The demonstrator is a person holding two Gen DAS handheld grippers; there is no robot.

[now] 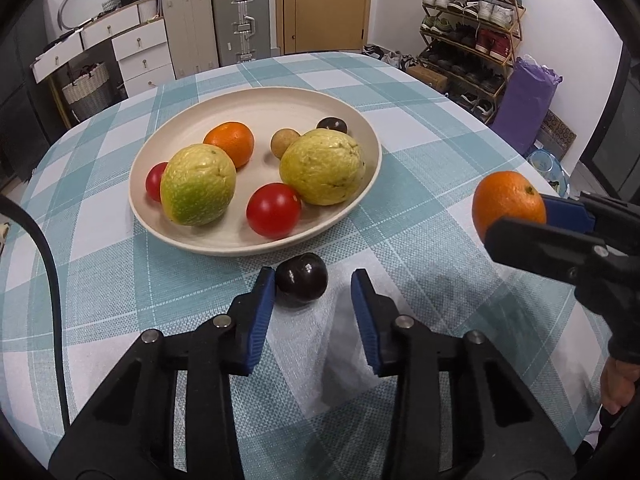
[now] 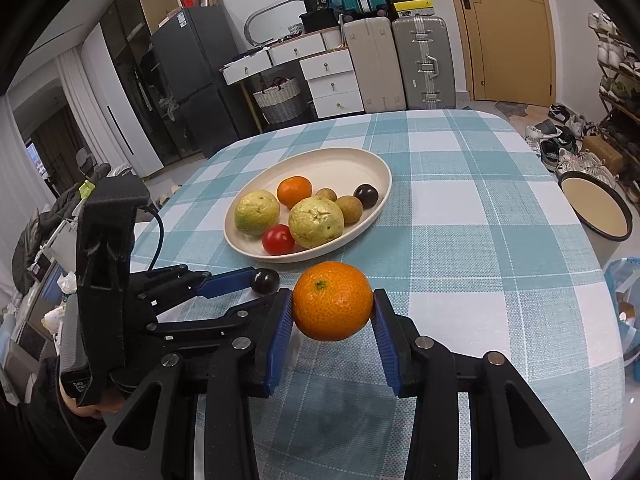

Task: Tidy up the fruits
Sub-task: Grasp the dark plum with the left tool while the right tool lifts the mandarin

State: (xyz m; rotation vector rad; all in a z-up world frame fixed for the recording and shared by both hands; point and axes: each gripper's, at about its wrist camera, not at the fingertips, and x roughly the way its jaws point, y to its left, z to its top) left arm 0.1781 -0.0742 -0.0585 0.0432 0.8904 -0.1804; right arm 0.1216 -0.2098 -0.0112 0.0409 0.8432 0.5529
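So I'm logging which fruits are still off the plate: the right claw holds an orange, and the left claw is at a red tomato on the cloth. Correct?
Not quite. The fruit at the left claw is a dark plum-like fruit, not a red tomato; the left wrist view shows it. The right claw does hold the orange.

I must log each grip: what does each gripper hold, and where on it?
The right gripper clamps the orange at its two sides. The left gripper holds nothing yet; one pad touches the dark plum.

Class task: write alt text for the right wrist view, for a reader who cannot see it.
The right tool grips a round orange mandarin above a teal-checked tablecloth. Beyond it, a cream oval plate holds assorted fruit; the left tool reaches a small dark plum near the plate.
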